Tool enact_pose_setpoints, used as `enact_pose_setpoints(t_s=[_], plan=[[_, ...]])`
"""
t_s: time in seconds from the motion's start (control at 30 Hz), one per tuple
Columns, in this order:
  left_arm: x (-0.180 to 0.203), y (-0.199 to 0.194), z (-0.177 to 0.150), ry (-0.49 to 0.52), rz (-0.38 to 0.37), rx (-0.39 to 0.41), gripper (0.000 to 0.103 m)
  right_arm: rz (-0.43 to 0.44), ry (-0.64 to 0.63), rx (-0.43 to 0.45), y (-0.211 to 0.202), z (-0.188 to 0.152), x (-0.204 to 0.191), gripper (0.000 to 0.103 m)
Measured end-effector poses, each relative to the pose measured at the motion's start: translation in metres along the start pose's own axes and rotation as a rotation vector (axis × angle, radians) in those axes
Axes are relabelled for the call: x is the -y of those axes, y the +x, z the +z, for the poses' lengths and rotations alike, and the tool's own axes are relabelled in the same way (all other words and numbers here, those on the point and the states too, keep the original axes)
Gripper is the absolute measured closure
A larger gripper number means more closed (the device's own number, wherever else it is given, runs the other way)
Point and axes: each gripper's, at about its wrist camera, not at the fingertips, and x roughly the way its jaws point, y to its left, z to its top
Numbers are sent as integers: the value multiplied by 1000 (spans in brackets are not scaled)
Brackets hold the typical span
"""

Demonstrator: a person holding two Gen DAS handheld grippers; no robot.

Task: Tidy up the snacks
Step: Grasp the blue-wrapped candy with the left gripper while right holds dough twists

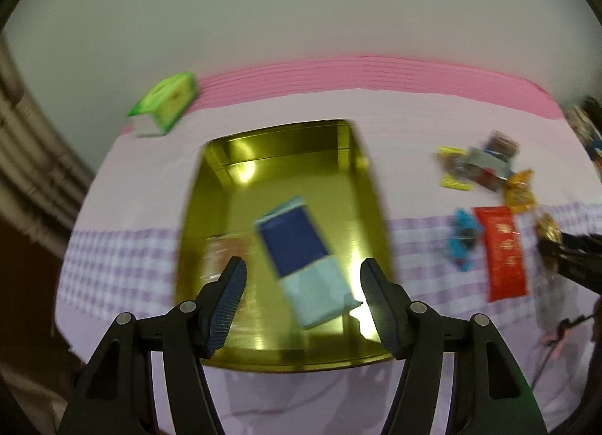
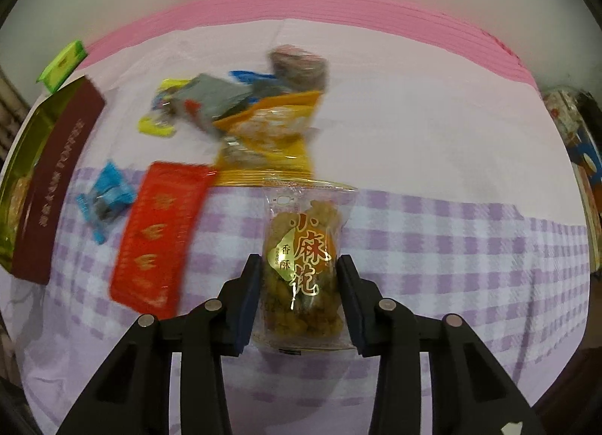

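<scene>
My left gripper [image 1: 303, 264] is open above a gold tin [image 1: 195, 209] on the checked cloth. In the tin lies a dark blue and pale blue packet [image 1: 293, 243], tilted, showing between the fingers but not touched by them. An orange packet [image 1: 222, 254] lies beside it, blurred. In the right wrist view, my right gripper [image 2: 300, 258] has its pads against both sides of a clear packet of fried golden snacks [image 2: 301, 232] on the cloth. Beyond it lie a red packet [image 2: 158, 235], a blue wrapped candy [image 2: 107, 202] and a yellow bag [image 2: 271, 134].
A heap of mixed snack packets [image 2: 214, 100] lies behind the yellow bag, also visible as the snack heap [image 1: 481, 164] to the right of the tin. A green box [image 1: 169, 100] stands at the far left by the pink table edge [image 1: 357, 74]. The tin's dark red wall [image 2: 56, 179] is at the left.
</scene>
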Motion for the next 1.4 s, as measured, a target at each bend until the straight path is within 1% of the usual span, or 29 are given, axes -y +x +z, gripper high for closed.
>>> enact_pose_setpoints(t_s=[0.17,0.27,0.33,0.4,0.5,0.63,0.77,1.0,1.17,1.23,1.37,1.4], plan=[[45,4,10,78,-92,2,40,-39,42,30,3,3,27,65],[65,11,14,120,-120,-14,40,-41,67,28,3,4,38,65],[78,18,17,140,-151,-29,40,-38,80,24,3,5,41,65],[90,26,19,157,-194,-64,40,-32,87,24,7,9,39,65],[104,36,20,170,-228,-97,40,-36,83,22,6,8,37,65],[120,52,22,180,-253,-137,40,-31,84,18,8,11,33,65],[127,67,23,180,-267,-180,40,-28,88,15,7,8,41,65],[132,80,24,191,-255,-204,41,-16,102,11,8,8,44,65],[135,89,28,174,-266,-229,49,-13,104,9,9,9,45,64],[136,92,29,172,-268,-233,55,-14,102,8,9,9,45,64],[141,99,31,168,-269,-248,61,-14,104,9,9,9,44,63],[140,99,31,164,-272,-251,64,-14,105,9,9,9,44,63]])
